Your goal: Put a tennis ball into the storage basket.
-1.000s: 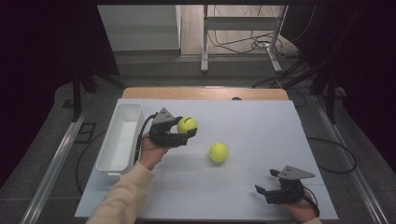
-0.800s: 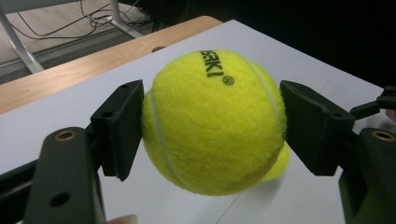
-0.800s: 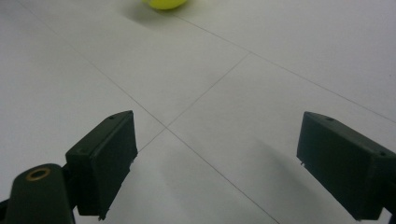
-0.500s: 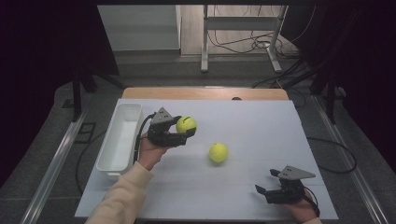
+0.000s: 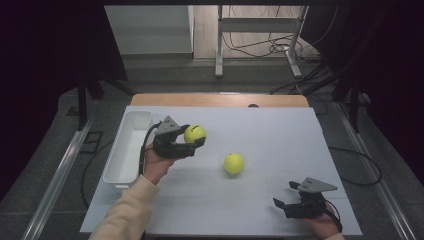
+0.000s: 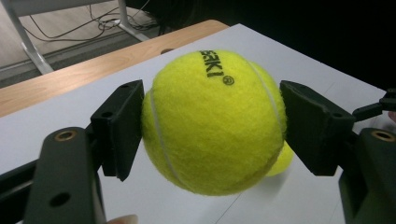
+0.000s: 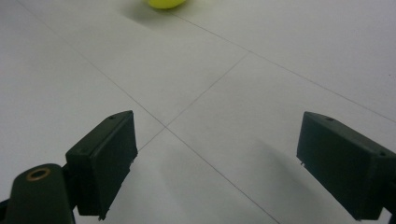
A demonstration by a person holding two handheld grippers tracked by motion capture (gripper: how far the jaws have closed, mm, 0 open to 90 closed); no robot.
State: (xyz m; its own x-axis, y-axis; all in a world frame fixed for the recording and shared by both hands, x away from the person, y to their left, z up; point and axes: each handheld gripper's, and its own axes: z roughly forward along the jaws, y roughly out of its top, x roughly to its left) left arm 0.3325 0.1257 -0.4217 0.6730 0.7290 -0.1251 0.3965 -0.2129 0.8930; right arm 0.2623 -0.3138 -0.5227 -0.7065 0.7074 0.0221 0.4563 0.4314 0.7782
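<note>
We hold a yellow tennis ball (image 6: 212,121) tight between the two black jaws of our left gripper (image 5: 192,142). It is up off the white table (image 5: 280,130), at about 10 o'clock from the table's middle. A ball is round, so it has no long side. Its black writing sits on top, turned on its side; we cannot read it for sure. A second ball (image 5: 233,163) lies near the middle. Our right gripper (image 5: 281,205) rests at 5 o'clock, jaws wide and empty. A white tray (image 5: 131,131) sits at 9 o'clock.
</note>
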